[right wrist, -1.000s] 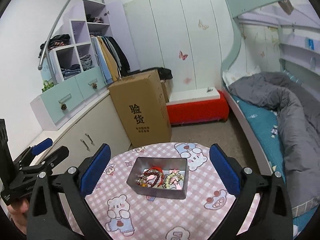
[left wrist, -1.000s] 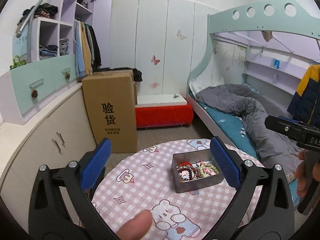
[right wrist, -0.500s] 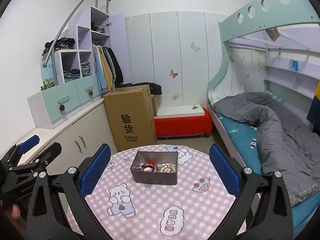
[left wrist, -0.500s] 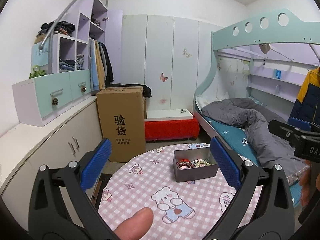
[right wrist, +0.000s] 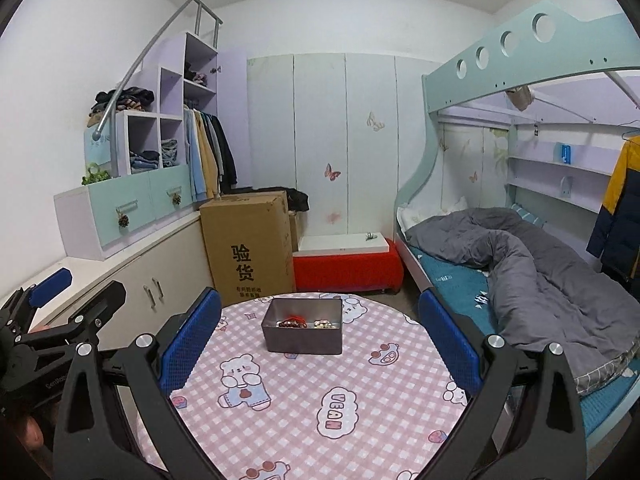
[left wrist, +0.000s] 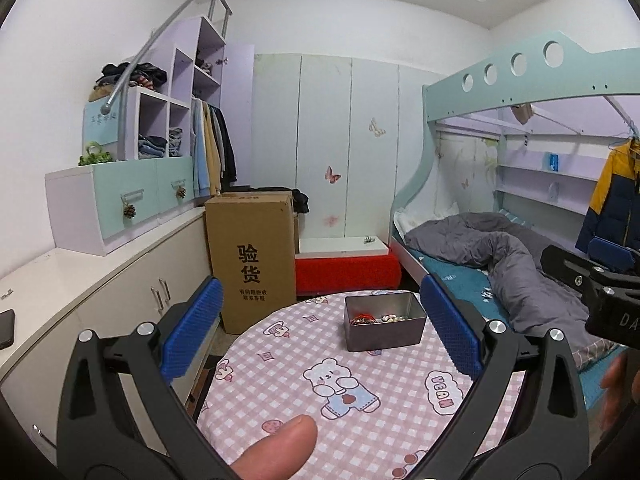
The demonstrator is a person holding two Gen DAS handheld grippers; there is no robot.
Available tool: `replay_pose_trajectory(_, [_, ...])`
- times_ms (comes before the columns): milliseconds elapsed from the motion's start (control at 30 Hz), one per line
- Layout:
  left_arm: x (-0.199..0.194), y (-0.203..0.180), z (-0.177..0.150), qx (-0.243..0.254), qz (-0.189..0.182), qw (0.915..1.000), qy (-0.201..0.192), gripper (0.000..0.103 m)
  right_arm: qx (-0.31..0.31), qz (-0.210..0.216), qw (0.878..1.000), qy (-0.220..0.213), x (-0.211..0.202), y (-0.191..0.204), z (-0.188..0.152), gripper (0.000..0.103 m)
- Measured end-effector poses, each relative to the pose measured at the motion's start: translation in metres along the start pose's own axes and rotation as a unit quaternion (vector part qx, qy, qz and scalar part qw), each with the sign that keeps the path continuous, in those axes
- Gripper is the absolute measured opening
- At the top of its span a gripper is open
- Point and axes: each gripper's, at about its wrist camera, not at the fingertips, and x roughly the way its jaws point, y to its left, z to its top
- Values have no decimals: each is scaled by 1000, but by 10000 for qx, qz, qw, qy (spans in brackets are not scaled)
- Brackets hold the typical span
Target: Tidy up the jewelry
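Pink checked cloth is covering the round surface (right wrist: 304, 396). I am holding the left hand-held gripper (left wrist: 320, 332) and the right hand-held gripper (right wrist: 320, 332) wide apart, gripping nothing. Both are hanging above the surface. Beaded bracelets (right wrist: 294, 323) are lying inside the grey metal box (right wrist: 303, 333) near the far edge.

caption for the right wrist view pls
Open right gripper hovers before a metal tin of beaded jewelry on a pink checked table.

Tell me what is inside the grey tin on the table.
The grey tin holds jewelry: dark red beads with a red cord and pale beads. Its front wall hides the bottom and anything lower down.
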Motion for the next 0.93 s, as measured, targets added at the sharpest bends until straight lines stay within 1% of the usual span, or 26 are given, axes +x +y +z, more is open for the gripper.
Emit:
replay_pose_trajectory(167, [-12, 2, -1, 24, 104, 9999, -29, 97, 14, -41, 10000, -82, -11, 5, -4, 95])
replay_pose_trajectory(233, [-14, 2, -2, 29, 114, 9999, -42, 97, 46, 5, 10000, -76, -12, 6, -5, 95])
replay_pose_trajectory(467, [-17, 4, -4, -46, 31, 9999, -95, 97, 2, 0, 10000, -19, -10, 12, -10, 95])
replay_pose_trajectory(600, [-19, 5, -3, -73, -78, 9999, -124, 97, 16, 1, 10000, -3, -9, 11, -11, 95])
replay_pose_trajectory(933, [-17, 2, -2, -83, -20, 10000, -45, 97, 30, 59, 10000, 16, -10, 10, -13, 95])
